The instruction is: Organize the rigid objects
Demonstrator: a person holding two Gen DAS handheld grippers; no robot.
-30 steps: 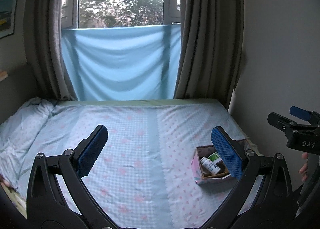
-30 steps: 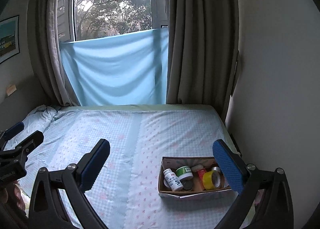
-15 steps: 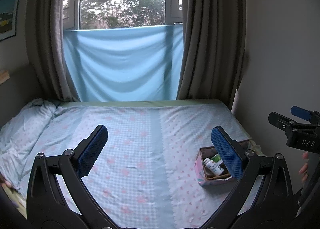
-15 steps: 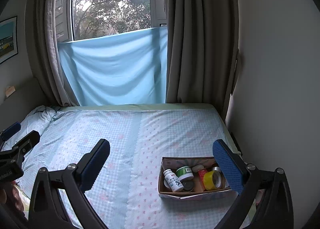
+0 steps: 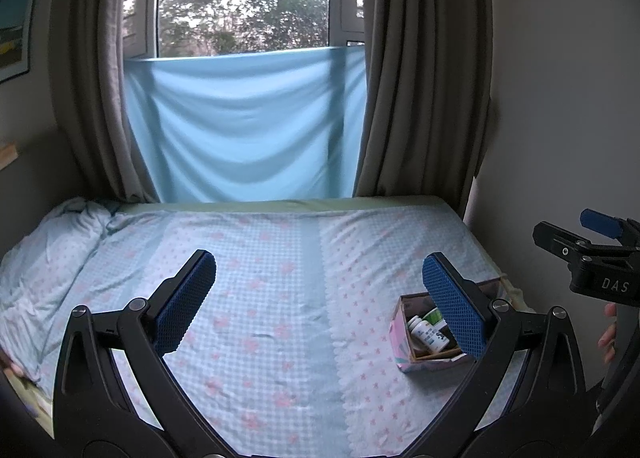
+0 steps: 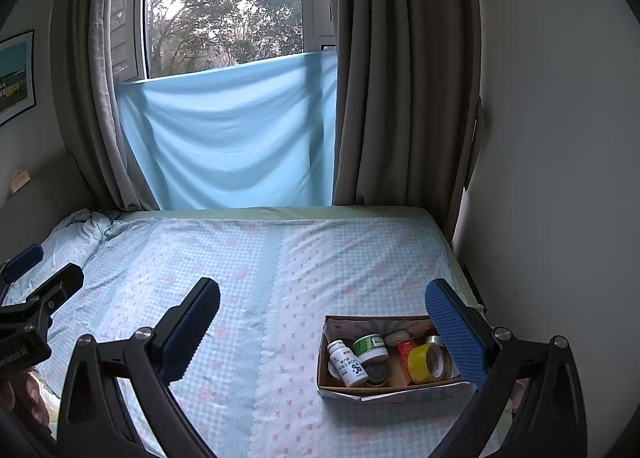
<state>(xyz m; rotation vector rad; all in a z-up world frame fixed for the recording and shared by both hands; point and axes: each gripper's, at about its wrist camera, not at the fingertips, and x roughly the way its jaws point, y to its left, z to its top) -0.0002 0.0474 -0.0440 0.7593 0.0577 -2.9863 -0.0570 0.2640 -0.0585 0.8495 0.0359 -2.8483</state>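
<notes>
A shallow cardboard box sits on the bed near its right edge; it also shows in the left wrist view. It holds a white pill bottle, a green-labelled jar, a yellow tape roll, a red packet and other small items. My right gripper is open and empty, held above the bed before the box. My left gripper is open and empty, left of the box. Each gripper shows at the edge of the other's view.
The bed has a blue checked sheet with pink flowers. A rumpled quilt lies at the far left. A white wall runs along the right side. Grey curtains and a blue cloth hang at the window behind.
Both grippers have drawn back and risen slightly; the bed and box sit a little lower and farther in view. Both stay open and empty.
</notes>
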